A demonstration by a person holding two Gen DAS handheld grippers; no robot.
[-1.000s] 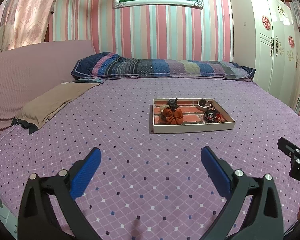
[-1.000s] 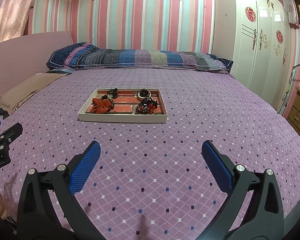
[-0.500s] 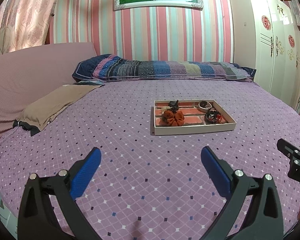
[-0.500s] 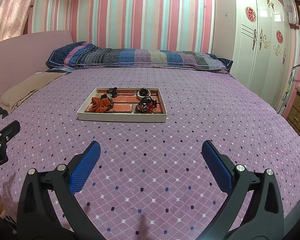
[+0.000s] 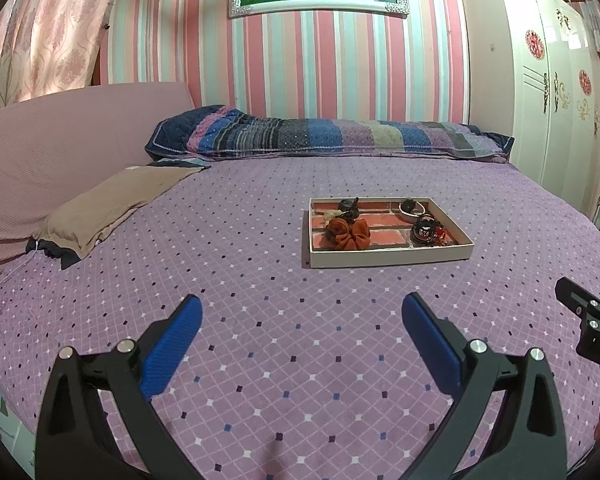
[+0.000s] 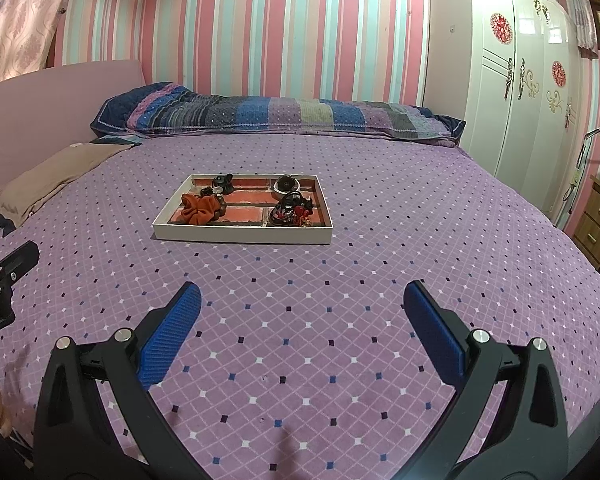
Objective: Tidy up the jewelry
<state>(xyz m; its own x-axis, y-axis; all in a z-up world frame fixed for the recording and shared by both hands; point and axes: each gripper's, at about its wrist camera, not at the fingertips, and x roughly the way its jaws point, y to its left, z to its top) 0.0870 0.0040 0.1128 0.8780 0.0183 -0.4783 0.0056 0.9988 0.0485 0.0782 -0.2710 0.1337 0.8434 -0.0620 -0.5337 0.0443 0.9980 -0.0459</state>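
A tray [image 5: 388, 257] is lying on the bed [image 5: 260, 312] right of frame centre. In its left half a scrunchie [image 5: 350, 234] is sitting; a bangle cluster [image 5: 426, 231] is lying at right. A long pillow [image 5: 332, 134] is stretching behind, upper frame.

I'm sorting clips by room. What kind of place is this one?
A home bedroom, most likely: a wide bed with a purple cover, a long striped pillow at the wall, and a white wardrobe beside it. A tray lies on the bed.
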